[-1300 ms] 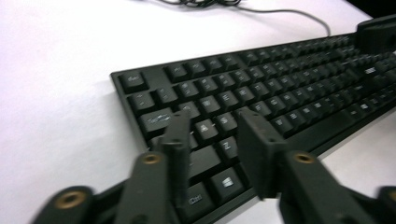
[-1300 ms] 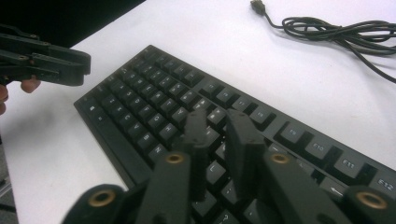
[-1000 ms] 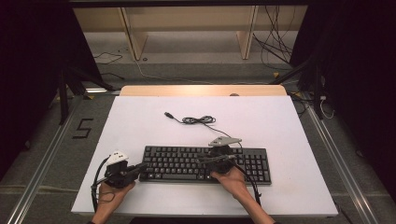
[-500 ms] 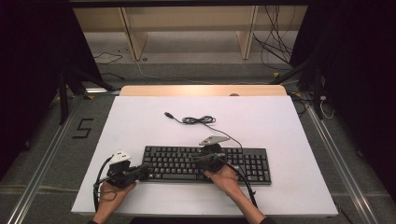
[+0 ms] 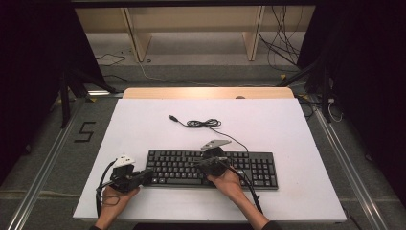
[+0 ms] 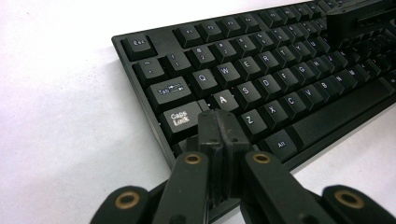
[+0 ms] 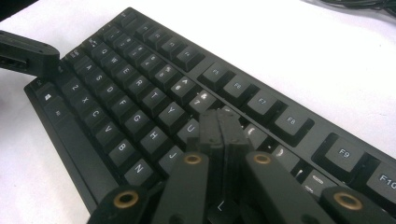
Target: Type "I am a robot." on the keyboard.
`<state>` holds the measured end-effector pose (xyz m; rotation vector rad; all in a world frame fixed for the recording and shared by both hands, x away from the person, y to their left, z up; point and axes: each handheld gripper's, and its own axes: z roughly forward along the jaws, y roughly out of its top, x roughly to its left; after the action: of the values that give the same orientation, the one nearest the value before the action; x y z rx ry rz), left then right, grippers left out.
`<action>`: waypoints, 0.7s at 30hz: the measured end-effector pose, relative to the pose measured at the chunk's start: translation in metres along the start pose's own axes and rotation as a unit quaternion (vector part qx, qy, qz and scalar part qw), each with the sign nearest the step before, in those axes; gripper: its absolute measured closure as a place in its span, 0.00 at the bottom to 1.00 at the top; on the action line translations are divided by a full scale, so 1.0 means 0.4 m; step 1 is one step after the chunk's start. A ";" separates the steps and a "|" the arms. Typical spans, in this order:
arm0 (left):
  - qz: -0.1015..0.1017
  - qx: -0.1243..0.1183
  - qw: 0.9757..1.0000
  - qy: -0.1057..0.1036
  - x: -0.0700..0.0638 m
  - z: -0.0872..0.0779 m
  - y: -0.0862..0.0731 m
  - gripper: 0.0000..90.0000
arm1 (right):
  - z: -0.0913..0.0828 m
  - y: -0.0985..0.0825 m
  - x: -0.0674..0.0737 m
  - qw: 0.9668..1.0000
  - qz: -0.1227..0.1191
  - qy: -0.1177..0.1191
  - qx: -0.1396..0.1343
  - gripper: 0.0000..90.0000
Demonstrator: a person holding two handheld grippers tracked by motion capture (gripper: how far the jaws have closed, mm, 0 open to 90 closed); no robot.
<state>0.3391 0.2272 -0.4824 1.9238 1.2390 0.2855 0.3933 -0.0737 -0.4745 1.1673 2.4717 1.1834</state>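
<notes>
Two claws, both pinched fully shut and holding nothing, serve as pokers: left claw [image 6: 219, 128] tips sit near Caps Lock and A, right claw [image 7: 219, 126] over the U–J keys. Press straight down, one key each, on the keyboard [image 5: 210, 167] lying near the counter [image 5: 287, 129] front.

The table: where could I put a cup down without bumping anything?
The white table is bare at its far left and far right, either side of the coiled cable, and right of the keyboard. The near edge is crowded by both hands and grippers.
</notes>
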 end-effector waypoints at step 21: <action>-0.003 0.010 1.000 -0.004 0.005 0.006 -0.003 0.99 | 0.011 -0.005 0.000 1.000 -0.003 -0.006 0.008 1.00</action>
<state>0.3407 0.2278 -0.4852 1.9366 1.2470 0.2620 0.3941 -0.0717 -0.4788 1.1670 2.4783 1.1526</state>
